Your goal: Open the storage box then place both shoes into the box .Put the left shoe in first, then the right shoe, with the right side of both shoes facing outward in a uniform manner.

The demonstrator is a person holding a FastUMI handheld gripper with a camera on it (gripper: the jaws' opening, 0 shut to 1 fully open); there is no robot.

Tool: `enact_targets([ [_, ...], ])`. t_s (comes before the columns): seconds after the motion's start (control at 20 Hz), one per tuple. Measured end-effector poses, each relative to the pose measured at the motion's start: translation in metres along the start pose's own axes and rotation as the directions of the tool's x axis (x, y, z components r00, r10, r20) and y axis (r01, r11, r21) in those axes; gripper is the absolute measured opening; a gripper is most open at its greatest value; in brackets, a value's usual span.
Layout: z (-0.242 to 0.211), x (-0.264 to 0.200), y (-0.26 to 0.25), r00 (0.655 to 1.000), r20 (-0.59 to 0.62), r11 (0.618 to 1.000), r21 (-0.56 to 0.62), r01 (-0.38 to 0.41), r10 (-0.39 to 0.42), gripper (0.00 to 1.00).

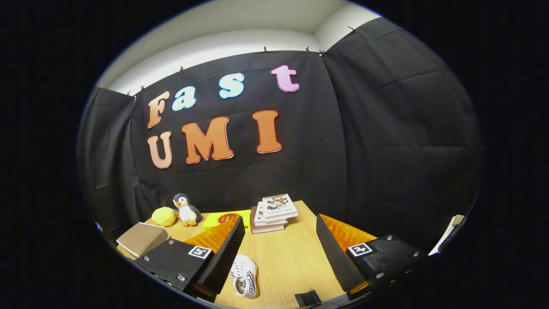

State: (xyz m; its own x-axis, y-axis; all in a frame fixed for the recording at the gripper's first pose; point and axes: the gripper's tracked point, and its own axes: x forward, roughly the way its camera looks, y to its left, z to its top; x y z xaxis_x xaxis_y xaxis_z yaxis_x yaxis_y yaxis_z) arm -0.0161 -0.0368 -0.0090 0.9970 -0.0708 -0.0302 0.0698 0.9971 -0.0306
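The hand-held gripper (279, 253) hangs open above the counter (283, 262), gripping nothing; a shoe (244, 276) lies just beside one finger.

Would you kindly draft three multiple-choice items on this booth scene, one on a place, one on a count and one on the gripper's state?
1. Where does the white sneaker with red and blue stripes lie?
A. On the stack of books
B. On the light wooden table, between the fingers, close to the left one
C. Beside the plush penguin

2. How many shoes are in sight?
A. One
B. Two
C. Three

3. How is the gripper set?
A. Shut on the sneaker
B. Shut on a book
C. Open, holding nothing

Answers: 1 B, since the sneaker rests on the tabletop by the left finger; 2 A, since a single sneaker shows; 3 C, since bare table shows in the wide gap between the fingers.
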Motion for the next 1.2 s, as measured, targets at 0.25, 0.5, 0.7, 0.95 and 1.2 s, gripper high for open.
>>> enact_targets([
  [0.25, -0.013, 0.005, 0.023, 0.998, -0.041, 0.999, 0.011, -0.043, 0.044, 0.99],
  [0.5, -0.054, 0.017, 0.1, 0.947, -0.188, 0.962, 0.138, -0.236, 0.26, 0.98],
  [0.7, -0.099, 0.026, 0.164, 0.865, -0.3, 0.912, 0.219, -0.348, 0.402, 0.98],
  [0.95, -0.149, 0.012, 0.256, 0.655, -0.399, 0.761, 0.439, -0.477, 0.641, 0.98],
  [1.2, -0.191, -0.013, 0.323, 0.395, -0.402, 0.55, 0.727, -0.412, 0.826, 0.98],
])
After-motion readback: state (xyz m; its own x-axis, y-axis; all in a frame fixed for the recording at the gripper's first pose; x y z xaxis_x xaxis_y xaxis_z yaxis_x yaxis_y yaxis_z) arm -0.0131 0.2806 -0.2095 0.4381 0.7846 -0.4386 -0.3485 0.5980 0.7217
